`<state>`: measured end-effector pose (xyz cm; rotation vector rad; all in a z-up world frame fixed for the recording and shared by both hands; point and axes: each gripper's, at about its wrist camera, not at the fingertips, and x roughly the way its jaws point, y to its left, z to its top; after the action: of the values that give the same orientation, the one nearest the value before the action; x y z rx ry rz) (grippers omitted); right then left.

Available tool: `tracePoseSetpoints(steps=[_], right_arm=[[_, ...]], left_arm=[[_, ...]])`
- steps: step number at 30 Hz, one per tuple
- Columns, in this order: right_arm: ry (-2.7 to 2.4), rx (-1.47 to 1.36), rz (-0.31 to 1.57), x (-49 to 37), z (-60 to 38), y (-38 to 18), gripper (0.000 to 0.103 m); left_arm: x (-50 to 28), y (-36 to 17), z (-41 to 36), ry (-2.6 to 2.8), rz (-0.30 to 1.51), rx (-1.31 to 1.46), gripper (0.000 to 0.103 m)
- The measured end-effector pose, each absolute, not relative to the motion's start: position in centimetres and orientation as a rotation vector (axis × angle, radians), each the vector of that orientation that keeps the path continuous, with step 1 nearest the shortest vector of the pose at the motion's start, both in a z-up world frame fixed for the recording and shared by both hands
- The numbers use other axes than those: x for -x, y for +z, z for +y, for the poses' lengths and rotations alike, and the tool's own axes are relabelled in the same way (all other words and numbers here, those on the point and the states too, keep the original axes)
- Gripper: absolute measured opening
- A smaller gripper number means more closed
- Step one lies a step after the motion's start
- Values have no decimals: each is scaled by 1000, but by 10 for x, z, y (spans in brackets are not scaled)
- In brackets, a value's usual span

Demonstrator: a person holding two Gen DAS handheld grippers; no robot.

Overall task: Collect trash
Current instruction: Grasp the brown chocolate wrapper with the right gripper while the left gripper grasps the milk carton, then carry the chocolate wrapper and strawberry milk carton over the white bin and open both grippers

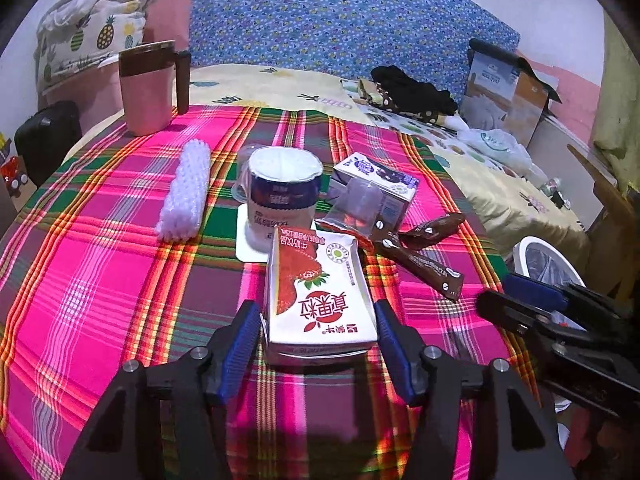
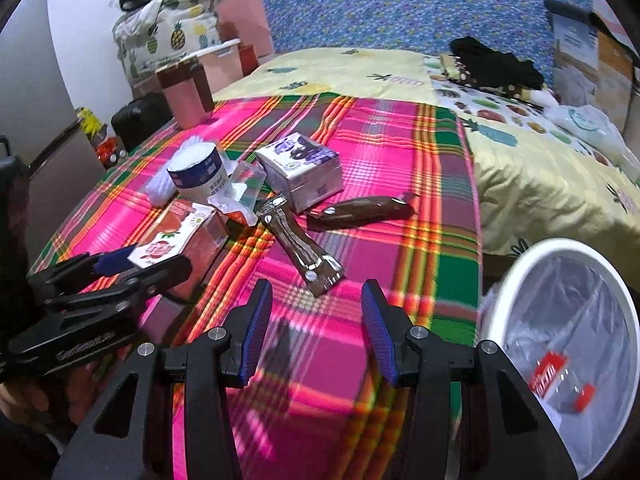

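A strawberry milk carton (image 1: 320, 280) lies on the plaid cloth (image 1: 100, 280) between the fingers of my left gripper (image 1: 316, 308). The blue pads stand close on both sides of it, and the jaws look open around it. Behind it stand a yogurt cup (image 1: 282, 188), a purple carton (image 1: 380, 184), a clear plastic cup (image 1: 356, 204) and two brown wrappers (image 1: 420, 264). My right gripper (image 2: 317, 292) hangs open and empty over the cloth, just short of the nearer brown wrapper (image 2: 304, 252). The left gripper (image 2: 132, 258) shows at the left of the right wrist view.
A white bin (image 2: 520, 268) with a clear liner and some red scraps stands off the cloth's right edge. A white foam roll (image 1: 186, 192) and a pink mug (image 1: 146, 88) sit at the left. Bedding, a black garment (image 1: 412, 88) and a cardboard box (image 1: 508, 92) lie behind.
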<state>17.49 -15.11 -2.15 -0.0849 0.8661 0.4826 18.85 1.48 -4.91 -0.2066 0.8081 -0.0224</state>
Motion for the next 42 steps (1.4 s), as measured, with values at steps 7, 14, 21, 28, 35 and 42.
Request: tracePoseSetpoints(steps=[7, 14, 21, 28, 35, 42], right_arm=[[492, 133, 899, -191, -136, -33, 48], [482, 194, 906, -189, -128, -36, 31], [470, 152, 908, -167, -138, -30, 27], [454, 93, 894, -143, -150, -20, 27], [428, 53, 876, -129, -161, -10, 27], [392, 18, 853, -120, -174, -4, 27]], left_arm=[[-187, -49, 25, -31, 804, 214, 56], [-183, -49, 28, -36, 797, 213, 56], [-172, -47, 29, -29, 789, 208, 56], [-152, -36, 21, -49, 760, 189, 56], [-133, -24, 8, -82, 739, 174, 56], [-120, -15, -9, -122, 727, 155, 56]])
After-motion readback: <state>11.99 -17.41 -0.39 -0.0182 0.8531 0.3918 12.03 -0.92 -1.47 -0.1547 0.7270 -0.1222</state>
